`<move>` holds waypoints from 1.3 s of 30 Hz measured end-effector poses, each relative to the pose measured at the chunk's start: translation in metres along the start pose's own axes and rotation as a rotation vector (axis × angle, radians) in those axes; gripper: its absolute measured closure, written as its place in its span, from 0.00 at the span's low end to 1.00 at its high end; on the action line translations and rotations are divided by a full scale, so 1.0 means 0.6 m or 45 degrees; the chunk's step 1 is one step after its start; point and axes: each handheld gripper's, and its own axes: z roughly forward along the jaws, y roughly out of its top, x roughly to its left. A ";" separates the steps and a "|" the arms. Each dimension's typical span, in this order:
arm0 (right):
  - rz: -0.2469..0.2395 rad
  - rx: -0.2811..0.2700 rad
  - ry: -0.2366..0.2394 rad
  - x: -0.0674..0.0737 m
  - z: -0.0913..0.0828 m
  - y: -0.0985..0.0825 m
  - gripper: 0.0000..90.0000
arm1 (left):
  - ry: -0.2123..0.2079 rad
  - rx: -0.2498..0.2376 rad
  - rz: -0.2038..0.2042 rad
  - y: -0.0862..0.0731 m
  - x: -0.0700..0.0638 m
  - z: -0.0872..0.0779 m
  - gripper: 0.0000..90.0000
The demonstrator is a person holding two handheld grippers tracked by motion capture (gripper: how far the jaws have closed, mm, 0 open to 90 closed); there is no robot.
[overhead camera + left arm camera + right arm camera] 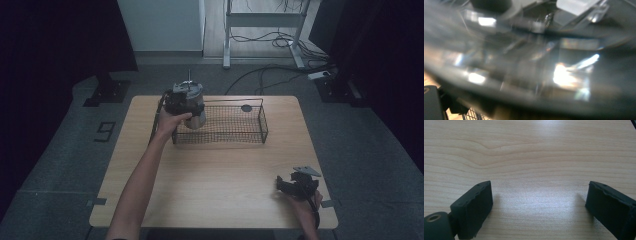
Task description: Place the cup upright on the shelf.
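Observation:
A clear, glassy jar (195, 107) with a grey top hangs over the left end of a black wire basket (252, 135). My left gripper (181, 106) is shut on it from the left side. In the left gripper view the jar (536, 62) is a close blur of reflections, with one black jaw at the bottom left and basket mesh (472, 116) below. My right gripper (289, 185) rests near the table's front right corner. In the right gripper view it (539, 195) is open, with bare wood between its jaws.
A small dark round thing (246, 108) lies at the basket's far right end. The wooden table (215, 185) has bare surface in front of the basket. Beyond the table are cables (270, 40) on the floor and a desk frame (227, 35).

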 end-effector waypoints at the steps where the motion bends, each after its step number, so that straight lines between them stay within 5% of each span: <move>1: 0.000 -0.001 -0.001 0.000 0.000 0.000 0.08 | 0.008 0.007 -0.003 -0.001 0.001 0.005 0.05; 39: -0.001 -0.001 0.000 0.000 0.000 0.000 0.08 | 0.020 0.111 -0.035 -0.067 0.000 0.083 0.05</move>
